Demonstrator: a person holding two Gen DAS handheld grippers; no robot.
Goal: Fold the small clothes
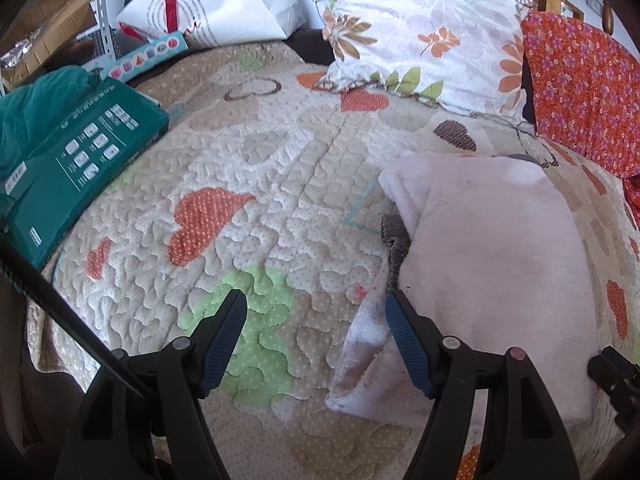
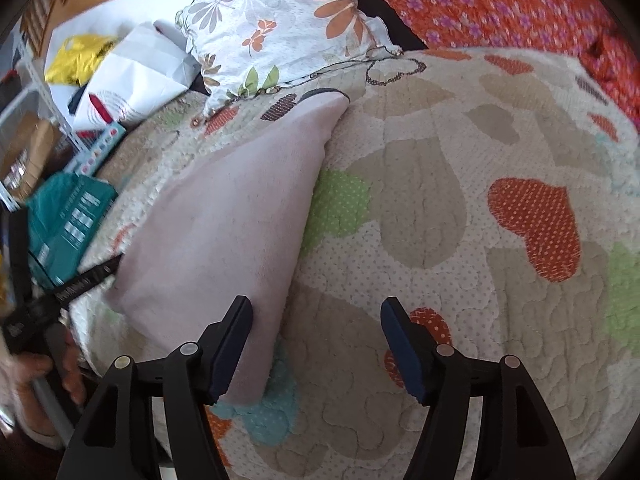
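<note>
Right now both grippers hang over the bed w/ nothing held: the left gripper (image 1: pixel 316 312) has its jaws apart above bare quilt (image 1: pixel 248 168), its right finger just touching the near-left edge of the pink garment (image 1: pixel 496 256); the right gripper (image 2: pixel 316 316) also stands released, its left finger against the garment's near-right edge (image 2: pixel 224 232), nothing pressed btwn the pads. The garment, pale pink & fleecy, lies flat on the heart-patterned quilt, between the two grippers, already looking doubled over into a long, narrow shape w/ a ribbed cuff or hem at its far end. Judging from that, one fold looks done & set down; the step in hand is prob. the release after a fold. Next move likely calls for re-gripping an end or edge, both jaws closing on fabric only, not quilt, then carrying it over to halve the piece. Writing: the teal box (image 1: pixel 80 160) at far left carries white icons, small text & a barcode, too small to read; the other gripper's arm in the right-wrist view bears white lettering, blurred. A white bag (image 1: pixel 224 4) shows circular print, unreadable.
</note>
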